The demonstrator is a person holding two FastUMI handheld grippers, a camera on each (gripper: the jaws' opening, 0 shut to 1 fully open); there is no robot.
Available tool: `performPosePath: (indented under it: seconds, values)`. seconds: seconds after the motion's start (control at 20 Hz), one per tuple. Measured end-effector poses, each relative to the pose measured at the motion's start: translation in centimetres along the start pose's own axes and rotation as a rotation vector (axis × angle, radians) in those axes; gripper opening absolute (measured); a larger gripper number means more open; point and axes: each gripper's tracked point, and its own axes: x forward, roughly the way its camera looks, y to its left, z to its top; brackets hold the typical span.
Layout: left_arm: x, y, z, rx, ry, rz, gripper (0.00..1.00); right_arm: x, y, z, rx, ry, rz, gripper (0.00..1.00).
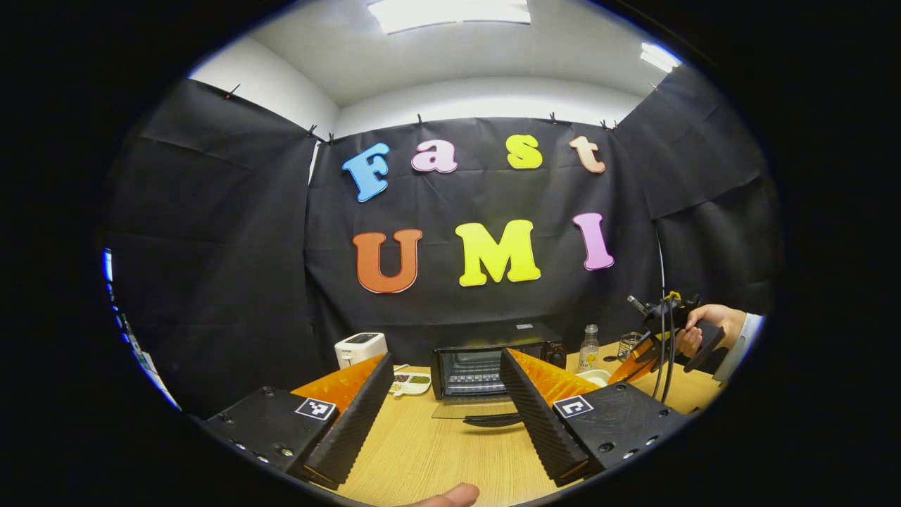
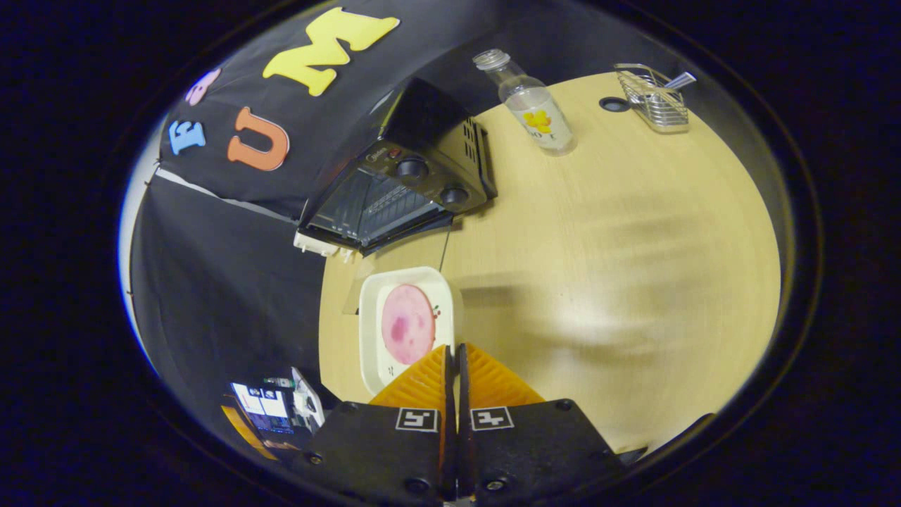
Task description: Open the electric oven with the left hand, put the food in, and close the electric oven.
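Observation:
The black electric oven (image 1: 486, 352) stands at the back of the wooden table, its glass door (image 1: 470, 410) folded down flat and its rack visible. My left gripper (image 1: 447, 357) is open and empty, some way in front of the oven. In the right gripper view the oven (image 2: 422, 151) lies up and to the left. My right gripper (image 2: 454, 350) is shut on the rim of a white plate (image 2: 371, 331) bearing a round pink slice of food (image 2: 407, 324). The left gripper view also shows the right gripper (image 1: 637, 355), held by a hand (image 1: 707, 320), to the oven's right.
A white toaster (image 1: 359, 347) and a small dish of beans (image 1: 410, 382) sit left of the oven. A clear bottle (image 2: 531, 105) and a wire rack (image 2: 651, 88) stand to its right. The table (image 2: 633, 246) is bare wood in front of them.

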Motion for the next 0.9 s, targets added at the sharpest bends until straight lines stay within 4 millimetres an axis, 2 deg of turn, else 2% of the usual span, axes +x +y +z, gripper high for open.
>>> performPosePath:
  seconds: [0.15,0.2,0.45,0.6,0.7,0.8,0.9]
  values:
    - [0.4,0.4,-0.7,-0.006,0.010,0.004,0.96,2.0,1.7,0.6,0.040,0.000,-0.007,0.04]
    - [0.5,0.6,-1.0,-0.011,0.017,0.005,0.96,2.7,2.4,0.6,0.048,0.001,-0.004,0.01]
    - [0.9,1.2,-0.9,-0.051,0.011,0.011,0.96,5.8,6.0,1.6,0.100,-0.028,0.009,0.04]
    - [1.1,1.8,-1.3,-0.054,0.014,0.025,0.96,7.6,8.1,2.9,0.141,-0.085,0.018,0.01]
    - [1.2,2.3,-1.8,-0.065,0.020,0.041,0.96,9.1,9.3,3.9,0.184,-0.127,0.015,0.04]
    - [1.4,2.7,-2.4,-0.077,0.025,0.059,0.96,11.0,10.1,5.4,0.214,-0.178,-0.001,0.00]
    - [1.7,3.7,-3.4,-0.085,0.039,0.091,0.96,12.5,10.6,7.0,0.243,-0.233,-0.028,0.04]
